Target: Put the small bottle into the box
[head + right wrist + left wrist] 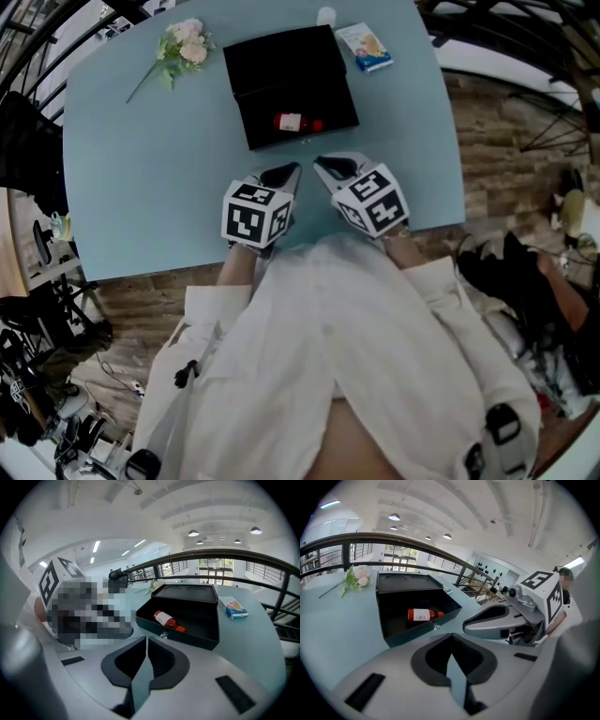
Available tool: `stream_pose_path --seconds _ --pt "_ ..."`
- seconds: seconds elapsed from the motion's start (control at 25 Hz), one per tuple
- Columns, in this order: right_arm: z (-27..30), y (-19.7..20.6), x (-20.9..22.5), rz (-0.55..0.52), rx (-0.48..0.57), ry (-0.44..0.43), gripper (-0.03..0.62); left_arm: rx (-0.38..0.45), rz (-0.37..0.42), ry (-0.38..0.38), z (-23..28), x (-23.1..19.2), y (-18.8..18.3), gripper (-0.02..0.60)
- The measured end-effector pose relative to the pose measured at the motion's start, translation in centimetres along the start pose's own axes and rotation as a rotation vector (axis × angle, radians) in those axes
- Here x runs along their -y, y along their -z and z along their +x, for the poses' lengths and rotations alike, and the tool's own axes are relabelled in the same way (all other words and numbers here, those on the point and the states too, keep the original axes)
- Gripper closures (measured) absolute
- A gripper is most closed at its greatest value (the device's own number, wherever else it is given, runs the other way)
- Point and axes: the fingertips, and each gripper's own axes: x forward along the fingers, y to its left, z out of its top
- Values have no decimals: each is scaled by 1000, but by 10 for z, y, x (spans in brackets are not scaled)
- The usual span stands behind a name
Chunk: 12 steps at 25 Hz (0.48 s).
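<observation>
A small red bottle with a white label lies on its side inside the open black box on the teal table. The left gripper view shows the bottle in the box, and the right gripper view shows the bottle behind the box's front wall. My left gripper and right gripper hover side by side just short of the box's near edge. Both point toward it. The left gripper is shut and empty. The right gripper is also shut, with nothing in it.
A pale flower sprig lies at the table's far left. A small blue and white carton and a white cap-like object sit to the right behind the box. The table's near edge runs just below the grippers.
</observation>
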Motion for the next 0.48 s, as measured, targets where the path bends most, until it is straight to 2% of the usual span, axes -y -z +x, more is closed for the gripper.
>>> stream_pose_path --seconds 0.48 --pt "2 3 4 41 -6 -8 591 -36 3 31 4 5 7 578"
